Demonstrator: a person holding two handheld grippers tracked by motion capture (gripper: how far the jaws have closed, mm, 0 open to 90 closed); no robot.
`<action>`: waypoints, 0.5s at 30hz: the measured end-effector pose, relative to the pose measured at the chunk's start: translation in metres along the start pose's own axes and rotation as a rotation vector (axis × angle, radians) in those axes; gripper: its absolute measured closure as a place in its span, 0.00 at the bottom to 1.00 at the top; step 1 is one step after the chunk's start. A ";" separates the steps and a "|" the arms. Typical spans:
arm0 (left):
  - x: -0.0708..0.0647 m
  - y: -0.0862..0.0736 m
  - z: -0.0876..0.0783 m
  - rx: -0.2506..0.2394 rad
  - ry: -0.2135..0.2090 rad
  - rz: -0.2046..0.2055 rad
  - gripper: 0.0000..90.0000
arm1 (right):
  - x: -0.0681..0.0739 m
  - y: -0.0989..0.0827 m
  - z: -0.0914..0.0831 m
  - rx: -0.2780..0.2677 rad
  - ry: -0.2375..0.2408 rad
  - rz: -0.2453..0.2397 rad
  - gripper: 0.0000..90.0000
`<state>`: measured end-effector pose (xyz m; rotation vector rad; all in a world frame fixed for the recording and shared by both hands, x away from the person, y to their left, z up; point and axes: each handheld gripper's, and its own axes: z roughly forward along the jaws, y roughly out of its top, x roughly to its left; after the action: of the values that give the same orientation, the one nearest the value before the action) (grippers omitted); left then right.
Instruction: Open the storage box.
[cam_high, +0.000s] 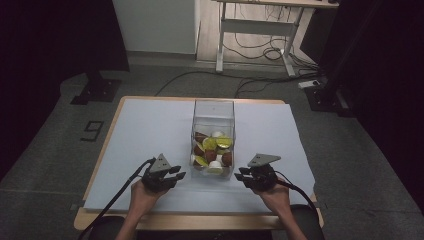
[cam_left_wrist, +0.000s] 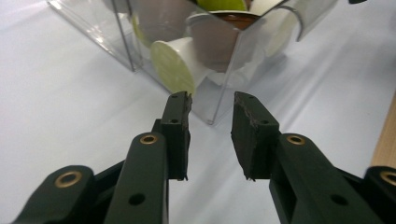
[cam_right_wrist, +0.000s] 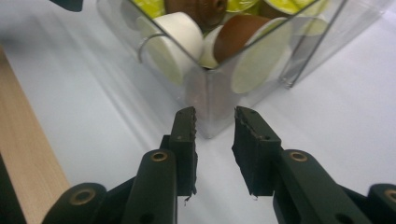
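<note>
Capsules fill the clear plastic box mid-worktop in the high view; left gripper and right gripper flank its near end, nothing lifted yet. Left gripper view: jaws parted, empty, facing a box corner. Right gripper view: jaws likewise released, short of the box.

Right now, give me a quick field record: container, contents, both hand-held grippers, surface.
container: clear plastic box, upright, open top, at mid table
contents: coffee capsules, brown, white and lime-lidded, piled loosely in the lower part
left hand-held gripper: near the box's near-left corner, jaws parted with a gap, nothing between them
right hand-held gripper: near the near-right corner, jaws parted with a gap, nothing between them
contact: neither touches the box
surface: pale sheet over a wooden table
</note>
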<state>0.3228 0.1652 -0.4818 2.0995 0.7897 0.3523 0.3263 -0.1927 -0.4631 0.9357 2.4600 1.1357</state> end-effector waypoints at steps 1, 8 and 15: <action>0.001 0.000 0.000 0.001 0.002 -0.004 0.73 | -0.002 0.000 -0.001 -0.002 -0.005 0.002 0.74; 0.010 0.001 -0.001 0.003 0.027 -0.016 0.69 | -0.013 -0.001 -0.004 -0.014 -0.044 0.015 0.67; 0.017 -0.001 0.001 0.012 0.047 -0.029 0.63 | -0.023 -0.005 -0.005 -0.026 -0.070 0.033 0.54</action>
<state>0.3358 0.1756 -0.4835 2.0950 0.8514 0.3833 0.3396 -0.2130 -0.4639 0.9941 2.3778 1.1233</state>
